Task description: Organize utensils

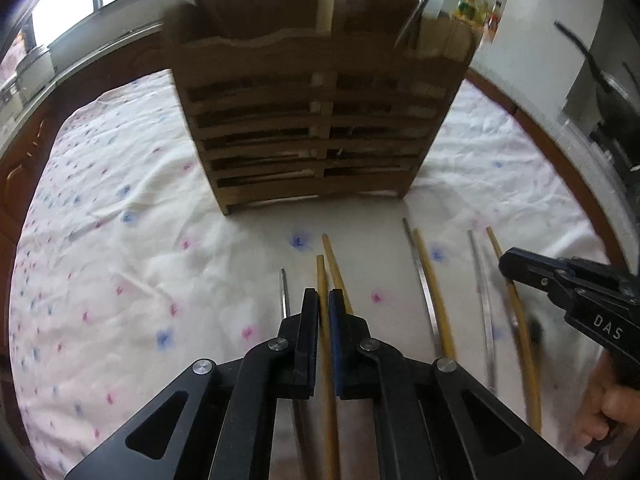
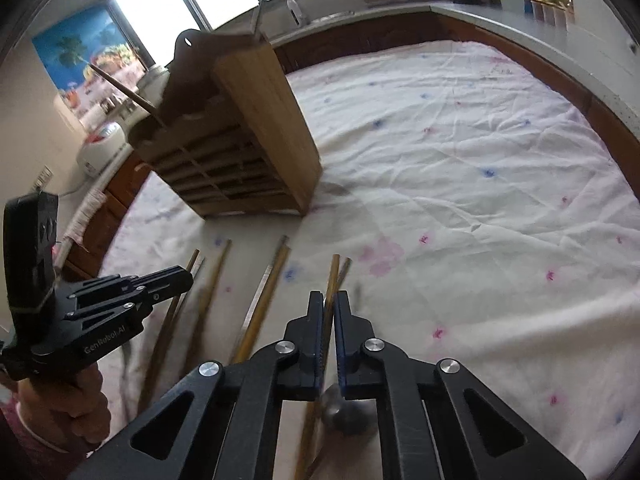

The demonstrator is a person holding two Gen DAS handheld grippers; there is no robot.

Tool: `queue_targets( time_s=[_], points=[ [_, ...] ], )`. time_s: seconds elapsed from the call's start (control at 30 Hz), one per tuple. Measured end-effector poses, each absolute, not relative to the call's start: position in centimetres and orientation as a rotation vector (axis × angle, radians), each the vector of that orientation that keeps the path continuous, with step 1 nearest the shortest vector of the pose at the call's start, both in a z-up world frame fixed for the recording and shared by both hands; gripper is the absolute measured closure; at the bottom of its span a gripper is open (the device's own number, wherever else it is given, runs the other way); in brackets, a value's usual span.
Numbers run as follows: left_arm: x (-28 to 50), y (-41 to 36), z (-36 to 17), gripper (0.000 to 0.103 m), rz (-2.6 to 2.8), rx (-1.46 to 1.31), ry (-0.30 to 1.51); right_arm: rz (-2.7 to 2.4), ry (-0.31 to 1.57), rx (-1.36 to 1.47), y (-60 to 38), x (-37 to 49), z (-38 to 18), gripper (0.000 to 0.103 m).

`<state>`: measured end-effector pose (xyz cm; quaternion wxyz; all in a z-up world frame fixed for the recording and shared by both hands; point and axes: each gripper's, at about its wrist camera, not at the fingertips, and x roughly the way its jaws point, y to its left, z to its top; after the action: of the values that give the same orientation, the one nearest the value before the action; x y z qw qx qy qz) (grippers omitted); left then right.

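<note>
A slatted wooden utensil holder point(image 1: 316, 120) stands on the flowered cloth, also in the right wrist view point(image 2: 240, 148), with a few utensils standing in it. Several bamboo chopsticks and metal utensils lie in front of it. My left gripper point(image 1: 324, 300) is shut on a bamboo chopstick point(image 1: 326, 360), just above the cloth. My right gripper point(image 2: 329, 304) is shut on another bamboo chopstick point(image 2: 333, 276); it shows at the right in the left wrist view point(image 1: 516, 264). A metal spoon bowl point(image 2: 344, 412) lies under the right gripper.
More chopsticks point(image 1: 436, 300) and metal handles point(image 1: 484, 304) lie between the grippers. A white flowered cloth point(image 2: 460, 200) covers the table. Wooden cabinets and a kitchen counter point(image 2: 480, 16) with a kettle ring the far side. A rice cooker point(image 2: 100, 152) sits at left.
</note>
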<state>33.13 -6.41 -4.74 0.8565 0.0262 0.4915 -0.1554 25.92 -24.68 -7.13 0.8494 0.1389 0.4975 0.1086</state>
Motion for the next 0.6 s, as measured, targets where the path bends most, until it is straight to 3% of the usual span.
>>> queue_targets(
  time_s=[0.6],
  points=[
    [22.1, 1.9, 6.8, 0.100, -0.382, -0.143, 0.768, 0.312, 0.798, 0.267, -23.1, 20.9, 4.0, 0.099]
  ],
)
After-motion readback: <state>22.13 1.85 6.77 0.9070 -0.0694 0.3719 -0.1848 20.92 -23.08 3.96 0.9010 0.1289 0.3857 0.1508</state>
